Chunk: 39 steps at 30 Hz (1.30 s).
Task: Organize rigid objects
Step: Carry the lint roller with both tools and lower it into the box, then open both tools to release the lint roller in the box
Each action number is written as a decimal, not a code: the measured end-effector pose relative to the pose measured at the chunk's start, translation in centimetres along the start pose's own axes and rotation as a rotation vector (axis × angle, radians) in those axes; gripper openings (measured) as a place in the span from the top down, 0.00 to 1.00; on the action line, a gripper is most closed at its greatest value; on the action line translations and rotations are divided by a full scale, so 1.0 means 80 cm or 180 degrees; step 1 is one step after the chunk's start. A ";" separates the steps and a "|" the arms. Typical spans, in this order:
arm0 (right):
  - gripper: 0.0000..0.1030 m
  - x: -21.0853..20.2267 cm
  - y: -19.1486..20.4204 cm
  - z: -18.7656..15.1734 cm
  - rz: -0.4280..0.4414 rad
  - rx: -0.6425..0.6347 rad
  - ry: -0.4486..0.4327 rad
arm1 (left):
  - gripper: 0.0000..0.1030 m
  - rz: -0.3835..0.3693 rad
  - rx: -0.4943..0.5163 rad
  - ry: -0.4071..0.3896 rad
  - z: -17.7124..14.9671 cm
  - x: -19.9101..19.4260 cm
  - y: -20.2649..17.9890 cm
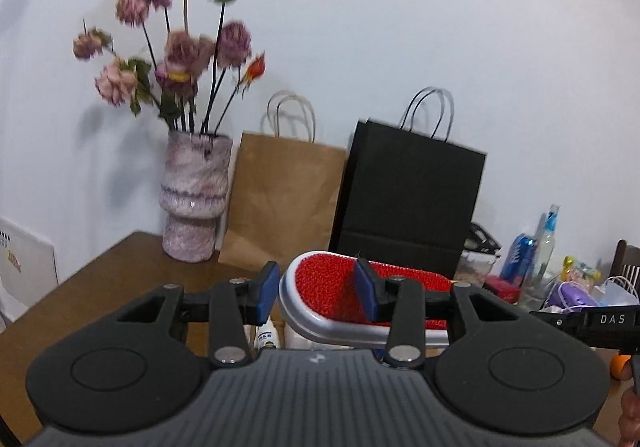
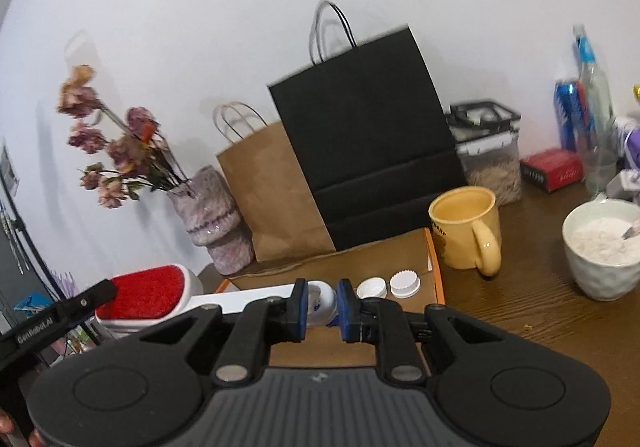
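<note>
Red-bristled brush (image 1: pixel 344 287), black bag (image 2: pixel 368 143), yellow mug (image 2: pixel 468 227), perhaps mottled pink vase (image 1: pixel 196 195).

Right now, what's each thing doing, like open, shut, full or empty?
Left gripper: shut on red brush.
Right gripper: shut on small white bottle.
Mug: upright, looks empty.
Bowl: upright, white powder inside.
Two caps: loose, lying in cardboard tray.
Clear box: lid on, partly filled.
Black bag: standing upright.
</note>
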State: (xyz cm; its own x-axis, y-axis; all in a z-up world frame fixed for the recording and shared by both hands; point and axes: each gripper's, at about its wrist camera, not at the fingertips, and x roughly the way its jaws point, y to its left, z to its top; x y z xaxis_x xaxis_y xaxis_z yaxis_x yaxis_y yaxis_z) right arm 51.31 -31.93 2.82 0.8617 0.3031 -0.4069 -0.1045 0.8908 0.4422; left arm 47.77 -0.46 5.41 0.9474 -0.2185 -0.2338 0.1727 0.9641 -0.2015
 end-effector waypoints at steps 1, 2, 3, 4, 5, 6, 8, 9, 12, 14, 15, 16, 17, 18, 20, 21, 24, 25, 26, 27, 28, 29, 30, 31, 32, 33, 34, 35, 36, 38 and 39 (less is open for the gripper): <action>0.84 0.012 -0.005 0.003 0.0004 0.0045 0.0085 | 0.60 0.0037 -0.0003 0.0084 0.001 0.012 0.001; 0.84 0.023 -0.008 0.004 0.0003 0.0090 0.0168 | 0.60 0.0074 -0.0047 0.0168 0.000 0.022 0.003; 0.84 0.035 -0.012 0.005 -0.0006 0.0136 0.0249 | 0.60 0.0107 -0.0080 0.0237 -0.001 0.030 0.005; 0.84 0.047 -0.017 0.005 -0.0022 0.0185 0.0334 | 0.60 0.0146 -0.0088 0.0298 -0.006 0.040 0.008; 0.84 0.055 -0.020 0.002 -0.0047 0.0211 0.0396 | 0.60 0.0167 -0.0077 0.0339 -0.010 0.046 0.009; 0.84 0.063 -0.022 0.000 -0.0083 0.0207 0.0461 | 0.60 0.0182 -0.0077 0.0395 -0.015 0.052 0.011; 0.84 0.079 -0.022 -0.005 -0.0153 0.0124 0.0599 | 0.60 0.0207 -0.0140 0.0552 -0.024 0.064 0.018; 0.84 0.086 -0.023 -0.008 -0.0172 0.0084 0.0676 | 0.60 0.0225 -0.0170 0.0628 -0.028 0.070 0.022; 0.84 0.101 -0.022 -0.018 -0.0209 -0.0004 0.0857 | 0.60 0.0298 -0.0224 0.0823 -0.039 0.085 0.033; 0.84 0.105 -0.020 -0.022 -0.0235 -0.0039 0.0919 | 0.60 0.0318 -0.0222 0.0931 -0.045 0.091 0.038; 0.84 0.108 -0.020 -0.024 -0.0242 -0.0046 0.0952 | 0.60 0.0326 -0.0235 0.0974 -0.047 0.093 0.040; 0.83 0.111 -0.020 -0.024 -0.0249 -0.0054 0.0989 | 0.60 0.0329 -0.0245 0.1011 -0.049 0.094 0.042; 0.84 0.114 -0.020 -0.026 -0.0253 -0.0061 0.1027 | 0.60 0.0340 -0.0246 0.1056 -0.050 0.095 0.043; 0.84 0.116 -0.021 -0.027 -0.0256 -0.0064 0.1062 | 0.60 0.0348 -0.0247 0.1087 -0.050 0.096 0.044; 0.84 0.121 -0.019 -0.031 -0.0269 -0.0087 0.1139 | 0.60 0.0368 -0.0231 0.1158 -0.052 0.098 0.046; 0.84 0.123 -0.018 -0.033 -0.0282 -0.0112 0.1178 | 0.60 0.0378 -0.0221 0.1182 -0.053 0.099 0.046; 0.81 0.129 -0.014 -0.038 -0.0291 -0.0180 0.1282 | 0.60 0.0416 -0.0156 0.1252 -0.056 0.100 0.044; 0.79 0.131 -0.014 -0.039 -0.0263 -0.0174 0.1307 | 0.60 0.0428 -0.0136 0.1284 -0.057 0.101 0.044; 0.79 0.132 -0.014 -0.039 -0.0196 -0.0152 0.1328 | 0.61 0.0404 -0.0127 0.1320 -0.059 0.103 0.043; 0.79 0.133 -0.012 -0.040 -0.0186 -0.0149 0.1346 | 0.61 0.0383 -0.0085 0.1331 -0.061 0.105 0.041; 0.79 0.134 -0.008 -0.040 -0.0207 -0.0197 0.1345 | 0.61 0.0395 -0.0016 0.1344 -0.063 0.106 0.037; 0.79 0.135 -0.003 -0.040 -0.0247 -0.0274 0.1337 | 0.61 0.0412 0.0022 0.1357 -0.064 0.107 0.034; 0.79 0.135 0.001 -0.040 -0.0272 -0.0317 0.1330 | 0.61 0.0407 0.0031 0.1367 -0.065 0.107 0.032; 0.79 0.133 0.004 -0.040 -0.0265 -0.0341 0.1323 | 0.61 0.0400 0.0031 0.1381 -0.065 0.107 0.031; 0.79 0.131 0.006 -0.038 -0.0238 -0.0343 0.1320 | 0.61 0.0412 0.0030 0.1378 -0.064 0.106 0.030; 0.79 0.129 0.008 -0.037 -0.0224 -0.0347 0.1313 | 0.60 0.0430 0.0039 0.1368 -0.063 0.104 0.030; 0.79 0.125 0.010 -0.035 -0.0231 -0.0370 0.1296 | 0.60 0.0451 0.0055 0.1354 -0.061 0.101 0.029; 0.79 0.120 0.012 -0.034 -0.0254 -0.0403 0.1273 | 0.59 0.0465 0.0064 0.1341 -0.058 0.098 0.029; 0.79 0.115 0.014 -0.032 -0.0272 -0.0421 0.1250 | 0.58 0.0480 0.0073 0.1326 -0.056 0.095 0.029; 0.73 0.101 0.015 -0.028 -0.0266 -0.0418 0.1205 | 0.53 0.0513 0.0100 0.1278 -0.048 0.085 0.027; 0.68 0.095 0.015 -0.025 -0.0261 -0.0423 0.1177 | 0.51 0.0516 0.0116 0.1250 -0.044 0.079 0.026</action>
State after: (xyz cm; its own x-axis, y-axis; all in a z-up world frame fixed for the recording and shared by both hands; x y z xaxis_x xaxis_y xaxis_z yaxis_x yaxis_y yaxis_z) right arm 56.73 -27.89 -1.38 0.6354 0.3091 -0.7076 -0.1270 0.9457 0.2991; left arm 53.14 -0.37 0.13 0.7898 -0.0976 -0.6056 0.0460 0.9939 -0.1002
